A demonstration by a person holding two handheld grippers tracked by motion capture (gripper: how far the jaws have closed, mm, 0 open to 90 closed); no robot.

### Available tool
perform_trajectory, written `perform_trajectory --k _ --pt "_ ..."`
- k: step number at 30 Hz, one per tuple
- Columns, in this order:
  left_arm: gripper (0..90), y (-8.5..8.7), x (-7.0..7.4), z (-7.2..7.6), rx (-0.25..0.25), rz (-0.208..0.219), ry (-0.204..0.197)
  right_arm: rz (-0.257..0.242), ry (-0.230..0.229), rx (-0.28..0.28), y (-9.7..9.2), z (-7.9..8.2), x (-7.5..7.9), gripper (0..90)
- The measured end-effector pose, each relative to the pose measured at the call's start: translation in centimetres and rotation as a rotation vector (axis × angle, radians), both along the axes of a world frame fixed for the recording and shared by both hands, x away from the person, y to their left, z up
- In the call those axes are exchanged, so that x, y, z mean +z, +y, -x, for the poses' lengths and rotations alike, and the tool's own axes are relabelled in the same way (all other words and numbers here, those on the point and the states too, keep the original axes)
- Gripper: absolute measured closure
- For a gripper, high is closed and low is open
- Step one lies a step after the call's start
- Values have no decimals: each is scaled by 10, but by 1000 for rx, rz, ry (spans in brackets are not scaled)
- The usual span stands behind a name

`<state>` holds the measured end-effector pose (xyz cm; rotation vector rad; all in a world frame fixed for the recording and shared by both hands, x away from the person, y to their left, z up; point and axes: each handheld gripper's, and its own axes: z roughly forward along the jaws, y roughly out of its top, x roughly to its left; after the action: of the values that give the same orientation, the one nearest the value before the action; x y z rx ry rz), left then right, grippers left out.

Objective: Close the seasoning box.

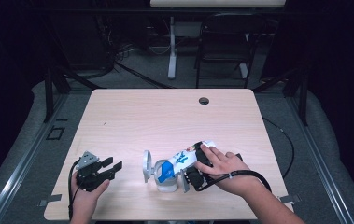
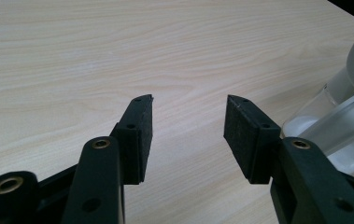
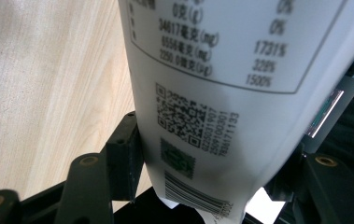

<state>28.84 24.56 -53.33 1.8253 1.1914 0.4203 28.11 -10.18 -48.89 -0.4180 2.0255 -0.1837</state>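
there, right gripper (image 3: pixel 202 186) tilts pouch (image 1: pixel 184 158) over jar (image 1: pixel 165 179).

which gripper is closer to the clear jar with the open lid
Right. The right gripper holds a white and blue pouch tipped over the jar, right beside it. The left gripper rests open on the table, apart, to the jar's left.

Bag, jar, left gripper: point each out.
bag (image 1: pixel 186 157), high view, on its white and blue printed side.
jar (image 1: pixel 166 183), high view, on its clear body.
left gripper (image 2: pixel 188 126), left gripper view, midway between its open fingertips.
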Motion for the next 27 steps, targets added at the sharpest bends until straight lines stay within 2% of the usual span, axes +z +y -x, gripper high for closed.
perform_trajectory --k 27 --pt "523 1 -1 0 -2 3 6 12 16 0 1 -1 2 417"
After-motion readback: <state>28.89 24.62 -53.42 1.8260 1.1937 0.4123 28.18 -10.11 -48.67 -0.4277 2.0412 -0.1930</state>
